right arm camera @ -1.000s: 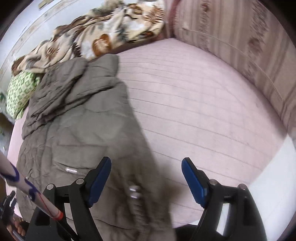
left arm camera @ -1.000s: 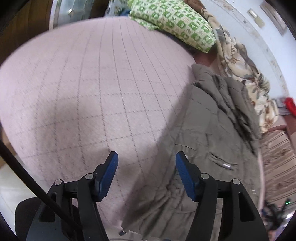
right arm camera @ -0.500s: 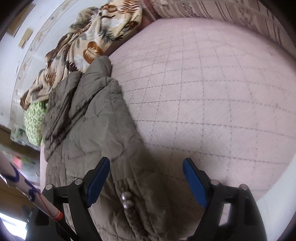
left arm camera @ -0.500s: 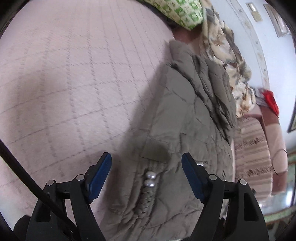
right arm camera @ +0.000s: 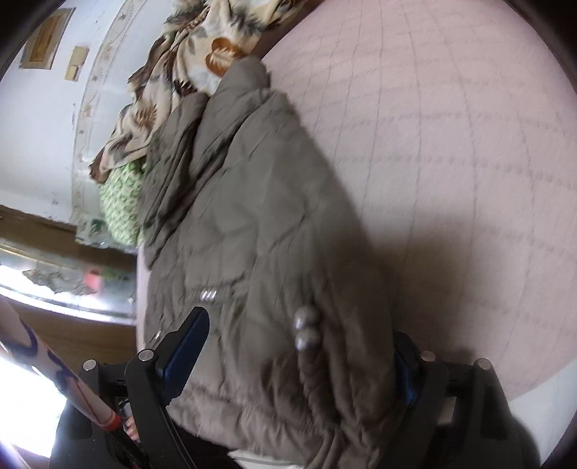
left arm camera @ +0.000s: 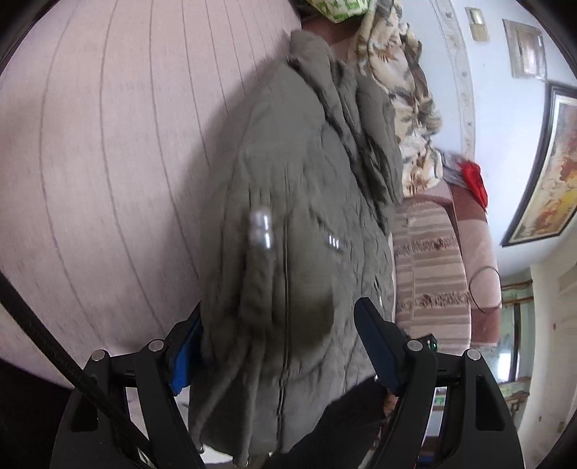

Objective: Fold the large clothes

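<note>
A quilted olive-grey jacket (left arm camera: 299, 202) lies stretched along the pink checked bedspread (left arm camera: 108, 162), its hem at the near edge of the bed and its collar end reaching toward the far side, where a leaf-print blanket (left arm camera: 400, 83) is heaped against the wall and a green patterned pillow (left arm camera: 339, 9) sits beside it. The left gripper (left arm camera: 277, 346) hangs over the hem with its blue pads set wide; the jacket's hem fills the space between them, the left pad half hidden behind the fabric's edge, the right pad standing clear of the cloth, so it is not pinching anything. A knitted drawcord with two silver beads (left arm camera: 261, 229) lies down the front of the jacket, just above that gripper. From the other side, the right gripper (right arm camera: 299, 357) is also over the hem, and its jaws are opening: the left pad shows plainly beside the cloth, the right pad is mostly buried behind the jacket's edge, and the fabric lies between them without being clamped. The same beaded cord (right arm camera: 305, 330) lies between its fingers. Beyond the jacket on that side the bedspread (right arm camera: 450, 144) runs bare to the far edge. A striped sofa (left arm camera: 429, 274) stands past the bed, and a framed picture (left arm camera: 544, 169) hangs on the wall above it.
</note>
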Tool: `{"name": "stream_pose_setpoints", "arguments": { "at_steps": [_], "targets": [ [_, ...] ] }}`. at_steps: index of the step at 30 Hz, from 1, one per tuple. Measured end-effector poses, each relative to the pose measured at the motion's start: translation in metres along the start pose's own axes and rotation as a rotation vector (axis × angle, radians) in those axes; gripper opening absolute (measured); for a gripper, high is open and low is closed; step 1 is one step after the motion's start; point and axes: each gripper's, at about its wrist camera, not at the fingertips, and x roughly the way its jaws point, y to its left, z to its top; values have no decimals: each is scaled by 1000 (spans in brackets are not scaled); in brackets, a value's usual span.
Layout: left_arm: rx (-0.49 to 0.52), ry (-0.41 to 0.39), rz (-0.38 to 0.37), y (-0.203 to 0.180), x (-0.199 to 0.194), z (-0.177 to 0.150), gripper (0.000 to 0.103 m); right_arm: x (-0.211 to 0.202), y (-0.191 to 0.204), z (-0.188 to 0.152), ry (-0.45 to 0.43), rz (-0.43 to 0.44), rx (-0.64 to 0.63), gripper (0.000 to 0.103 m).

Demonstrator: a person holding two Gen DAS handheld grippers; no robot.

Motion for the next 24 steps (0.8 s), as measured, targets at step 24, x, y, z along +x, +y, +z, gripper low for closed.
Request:
{"name": "stream_pose_setpoints", "arguments": {
  "at_steps": [24],
  "targets": [
    [70,-14,87,-23,30,-3,76,-1,-4,-13,-45,36,33,71]
  ]
}}
